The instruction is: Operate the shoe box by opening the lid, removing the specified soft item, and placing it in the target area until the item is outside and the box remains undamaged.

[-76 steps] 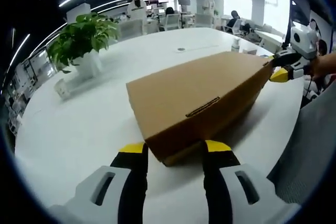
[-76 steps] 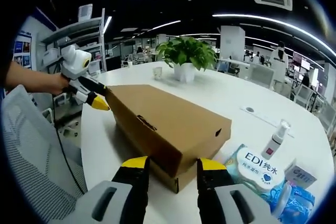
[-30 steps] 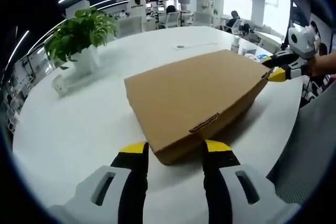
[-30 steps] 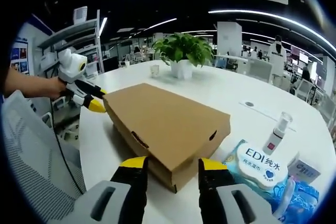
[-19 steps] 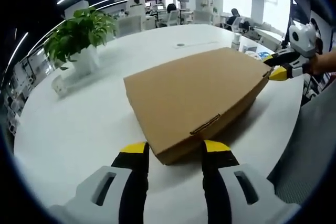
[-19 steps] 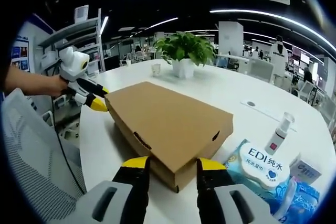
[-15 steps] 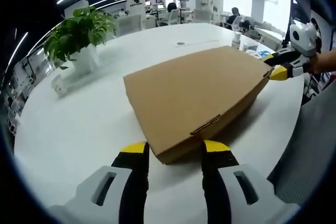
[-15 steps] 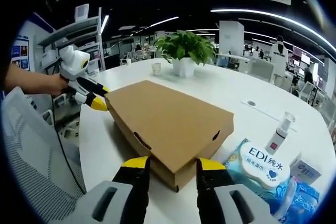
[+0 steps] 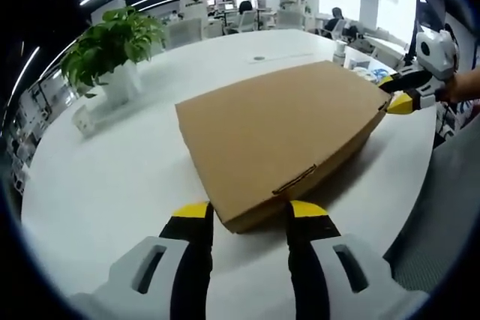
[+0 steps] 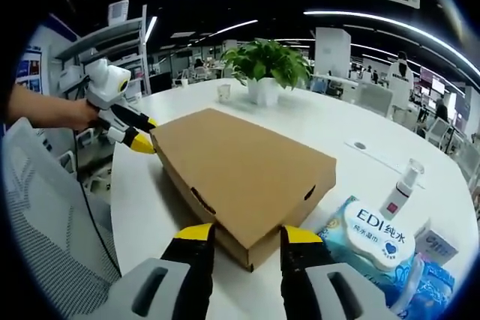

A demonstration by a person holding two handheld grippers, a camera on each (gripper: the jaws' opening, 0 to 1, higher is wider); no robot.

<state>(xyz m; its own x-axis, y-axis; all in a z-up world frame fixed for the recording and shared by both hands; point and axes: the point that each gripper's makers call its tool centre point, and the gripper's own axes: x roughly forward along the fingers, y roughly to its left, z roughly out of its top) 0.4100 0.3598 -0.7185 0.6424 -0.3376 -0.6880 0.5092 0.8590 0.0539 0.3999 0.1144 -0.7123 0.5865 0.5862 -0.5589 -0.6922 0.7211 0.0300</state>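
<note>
A shut brown cardboard shoe box (image 9: 277,129) lies on the round white table (image 9: 105,185), with its lid down. My left gripper (image 9: 250,213) is open, and its yellow-tipped jaws flank the box's near corner. Across the box, my right gripper (image 9: 397,101) touches the far end, held by a hand. In the right gripper view the box (image 10: 244,166) runs away from me. My right gripper (image 10: 248,234) is open astride its near corner. My left gripper (image 10: 142,142) sits at the far corner. The soft item is hidden inside.
A potted plant (image 9: 112,50) (image 10: 266,65) stands on the table beyond the box. A wet-wipe pack (image 10: 375,234), a spray bottle (image 10: 397,192) and a small carton (image 10: 435,245) lie to the right of the box. A grey mesh chair (image 10: 45,230) is at the table's edge.
The box's raised end has come down and the box now sits flatter than 2.5 s ago. Both grippers stay at its ends with the same jaw width.
</note>
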